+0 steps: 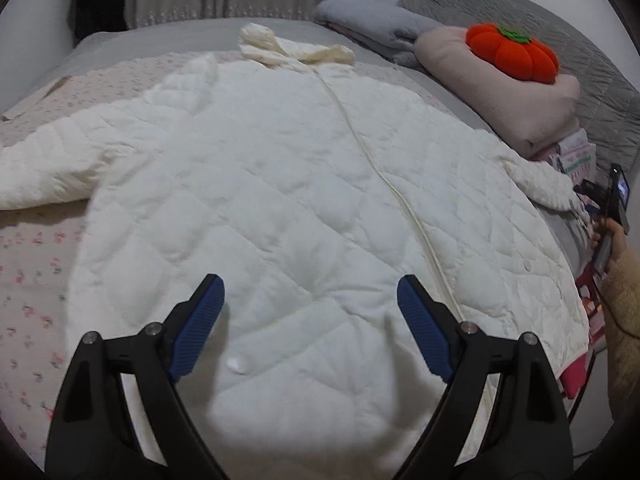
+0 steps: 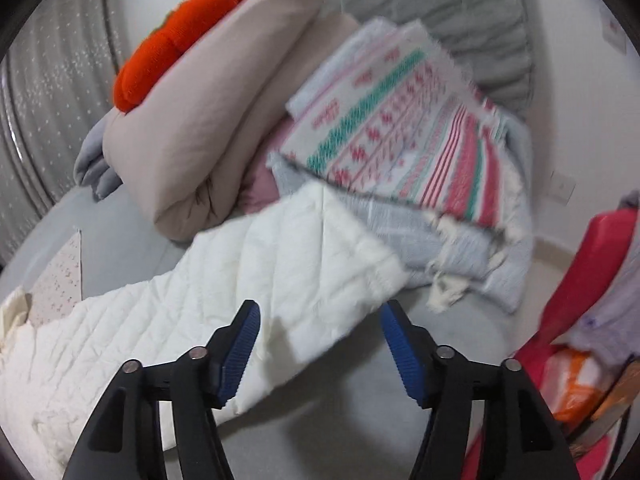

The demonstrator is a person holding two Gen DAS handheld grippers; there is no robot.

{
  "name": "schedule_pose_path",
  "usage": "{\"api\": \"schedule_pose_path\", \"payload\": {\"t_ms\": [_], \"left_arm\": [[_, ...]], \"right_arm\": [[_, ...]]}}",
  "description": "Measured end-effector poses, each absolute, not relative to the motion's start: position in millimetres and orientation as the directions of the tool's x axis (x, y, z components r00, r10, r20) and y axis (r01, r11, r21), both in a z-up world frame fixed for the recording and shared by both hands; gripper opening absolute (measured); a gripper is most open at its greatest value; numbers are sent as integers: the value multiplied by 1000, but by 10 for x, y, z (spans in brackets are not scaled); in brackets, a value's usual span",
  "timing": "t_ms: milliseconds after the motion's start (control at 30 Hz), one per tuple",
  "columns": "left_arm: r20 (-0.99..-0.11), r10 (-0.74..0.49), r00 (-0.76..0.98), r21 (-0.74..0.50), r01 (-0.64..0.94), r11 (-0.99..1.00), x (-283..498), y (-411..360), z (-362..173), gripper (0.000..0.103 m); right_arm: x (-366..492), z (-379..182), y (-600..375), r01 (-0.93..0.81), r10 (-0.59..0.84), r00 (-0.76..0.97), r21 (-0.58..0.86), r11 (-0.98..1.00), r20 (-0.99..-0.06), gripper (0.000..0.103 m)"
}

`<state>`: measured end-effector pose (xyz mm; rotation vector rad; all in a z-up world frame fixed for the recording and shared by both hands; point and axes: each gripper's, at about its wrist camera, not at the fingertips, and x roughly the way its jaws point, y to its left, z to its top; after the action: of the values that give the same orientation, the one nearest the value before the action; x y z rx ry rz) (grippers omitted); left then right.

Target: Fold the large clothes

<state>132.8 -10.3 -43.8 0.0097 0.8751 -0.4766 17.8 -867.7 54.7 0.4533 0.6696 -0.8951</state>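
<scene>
1. A cream quilted jacket (image 1: pixel 280 184) lies spread flat, front up, across the bed (image 1: pixel 132 34), its collar toward 12 o'clock and its hem nearest the left wrist camera. Its front edge runs as a seam from the collar down toward 5 o'clock.
2. One sleeve stretches out to 9 o'clock over a floral sheet (image 1: pixel 32 280). The other sleeve (image 2: pixel 280 264) reaches toward 3 o'clock, its cuff just beside a folded patterned blanket (image 2: pixel 400 136).
3. The left gripper (image 1: pixel 310 292) hovers over the lower body of the jacket, jaws spread wide and holding nothing.
4. The right gripper (image 2: pixel 320 316) hangs above the right sleeve near its cuff, jaws likewise wide apart and empty. This view is blurred.
5. At 1 to 2 o'clock a rolled beige quilt (image 1: pixel 520 100) carries an orange pumpkin cushion (image 1: pixel 512 54), clear of the jacket.
6. Judging by this, folding has not begun; the sleeve fold looks to be the step in hand.
7. The next move likely calls for closing the right jaws on the cuff and carrying the sleeve inward across the jacket's chest.
</scene>
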Motion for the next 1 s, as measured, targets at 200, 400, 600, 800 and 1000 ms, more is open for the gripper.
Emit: {"api": "schedule_pose_path", "payload": {"t_ms": [200,400,600,800,1000], "left_arm": [[-738,-97,667,-88,47,995,1863,1157,-324,88],[-751,132,647,-109,-318,942,2388,2520,-446,88],[-745,222,629,-74,-408,910,2991,2925,-494,81],[-823,251,510,-10,-456,890,3197,2946,-825,5],[-800,491,345,252,-549,797,2871,2699,-990,24]], "right_arm": [[128,838,-8185,684,-443,601,141,716,-665,83],[388,782,-7652,572,-321,636,149,807,-702,83],[600,777,-7164,466,-207,658,175,867,-724,83],[879,668,-6828,406,-165,636,145,902,-754,83],[1135,576,-6641,373,-140,609,126,919,-781,83]]}}
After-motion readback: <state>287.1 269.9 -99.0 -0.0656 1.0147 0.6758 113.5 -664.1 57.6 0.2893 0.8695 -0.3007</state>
